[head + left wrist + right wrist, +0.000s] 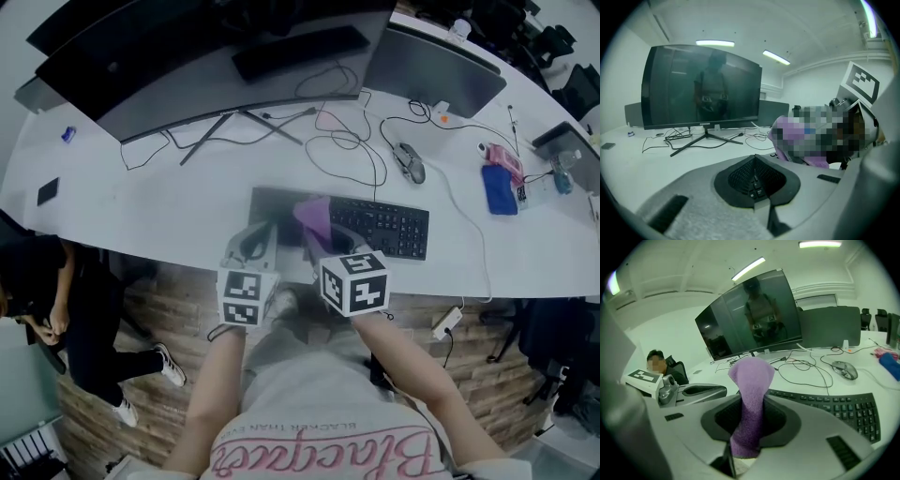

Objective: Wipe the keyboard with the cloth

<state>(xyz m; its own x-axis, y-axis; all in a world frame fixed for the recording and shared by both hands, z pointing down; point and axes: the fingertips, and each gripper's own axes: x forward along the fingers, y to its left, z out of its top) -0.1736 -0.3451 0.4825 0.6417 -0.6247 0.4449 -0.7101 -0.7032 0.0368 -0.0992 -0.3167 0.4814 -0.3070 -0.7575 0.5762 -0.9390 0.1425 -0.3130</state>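
A black keyboard (389, 225) lies near the front edge of the white desk (141, 202). My right gripper (325, 228) hovers over its left half, shut on a purple cloth (313, 214). In the right gripper view the cloth (751, 399) sticks up out of the gripper (750, 425), with the keyboard (839, 408) just beyond on the right. My left gripper (260, 228) sits beside it at the keyboard's left end, and its jaws are shut with nothing between them (757, 177). The left gripper (689, 391) also shows in the right gripper view.
A large curved monitor (206, 66) on a spread stand fills the back, with a second screen (433, 67) to its right. Loose cables (347, 141) and a mouse (410, 162) lie behind the keyboard. A blue item (499, 189) is far right. A seated person (56, 300) is at left.
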